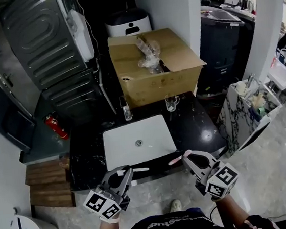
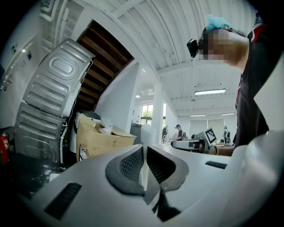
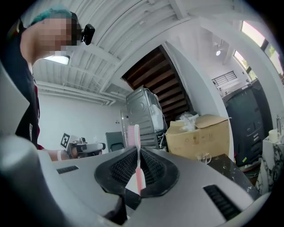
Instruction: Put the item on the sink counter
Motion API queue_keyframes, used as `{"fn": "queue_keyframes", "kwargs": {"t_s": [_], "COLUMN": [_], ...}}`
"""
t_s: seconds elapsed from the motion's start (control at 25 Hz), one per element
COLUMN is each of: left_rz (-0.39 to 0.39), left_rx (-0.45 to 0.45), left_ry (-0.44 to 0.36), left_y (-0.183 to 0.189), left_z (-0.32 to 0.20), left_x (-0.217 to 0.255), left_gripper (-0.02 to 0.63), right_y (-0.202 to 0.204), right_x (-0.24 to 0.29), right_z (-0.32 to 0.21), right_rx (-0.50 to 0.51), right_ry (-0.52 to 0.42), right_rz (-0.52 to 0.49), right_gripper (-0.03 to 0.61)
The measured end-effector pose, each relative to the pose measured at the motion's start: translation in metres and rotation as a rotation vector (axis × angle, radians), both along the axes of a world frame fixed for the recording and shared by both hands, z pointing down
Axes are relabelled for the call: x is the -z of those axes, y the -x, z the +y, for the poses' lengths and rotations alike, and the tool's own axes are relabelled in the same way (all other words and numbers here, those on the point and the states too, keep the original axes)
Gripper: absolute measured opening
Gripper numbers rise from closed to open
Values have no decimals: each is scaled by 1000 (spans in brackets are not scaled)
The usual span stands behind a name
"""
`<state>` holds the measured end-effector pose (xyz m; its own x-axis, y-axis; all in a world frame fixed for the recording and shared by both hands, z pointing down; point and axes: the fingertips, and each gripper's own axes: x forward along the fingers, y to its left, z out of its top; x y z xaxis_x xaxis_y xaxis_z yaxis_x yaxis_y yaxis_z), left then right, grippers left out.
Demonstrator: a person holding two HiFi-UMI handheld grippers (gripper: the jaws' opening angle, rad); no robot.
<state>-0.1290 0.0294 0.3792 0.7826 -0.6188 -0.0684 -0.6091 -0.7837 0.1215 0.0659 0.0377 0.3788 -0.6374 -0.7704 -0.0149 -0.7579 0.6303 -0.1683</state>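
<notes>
Both grippers hover at the front edge of the black sink counter (image 1: 195,124), pointing toward each other. My left gripper (image 1: 124,172) is shut on a white toothbrush (image 1: 138,169), whose free end sticks out to the right over the counter's front rim. In the left gripper view the white toothbrush (image 2: 144,155) stands pinched between the black pads (image 2: 128,165). My right gripper (image 1: 188,156) is shut on a pink toothbrush (image 1: 175,160) that points left. The right gripper view shows the pink toothbrush (image 3: 137,150) clamped upright between the jaws, bristle head at the top.
A white basin (image 1: 138,140) is set in the counter's middle, with a faucet (image 1: 126,109) and a drinking glass (image 1: 171,102) behind it. An open cardboard box (image 1: 153,67) stands at the back. A red fire extinguisher (image 1: 56,126) lies at the left, a marble stand (image 1: 244,111) at the right.
</notes>
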Motion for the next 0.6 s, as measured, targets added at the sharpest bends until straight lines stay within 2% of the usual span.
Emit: {"fn": "queue_keyframes", "kwargs": {"t_s": [0.28,0.6], "left_rz": [-45,-40], "left_rx": [20,22], "left_ry": [8,24], "left_y": [-29,-33], "left_z": [-38,-88], "left_x": [3,-8], "left_gripper": [29,29], "right_y": [-29,-39], "right_x": [-2,-19], "right_z": [-40,-84], "right_rx": [-18,-44], "right_ry": [-11,33], "right_rz": [-11,-1], "right_gripper": [51,51]}}
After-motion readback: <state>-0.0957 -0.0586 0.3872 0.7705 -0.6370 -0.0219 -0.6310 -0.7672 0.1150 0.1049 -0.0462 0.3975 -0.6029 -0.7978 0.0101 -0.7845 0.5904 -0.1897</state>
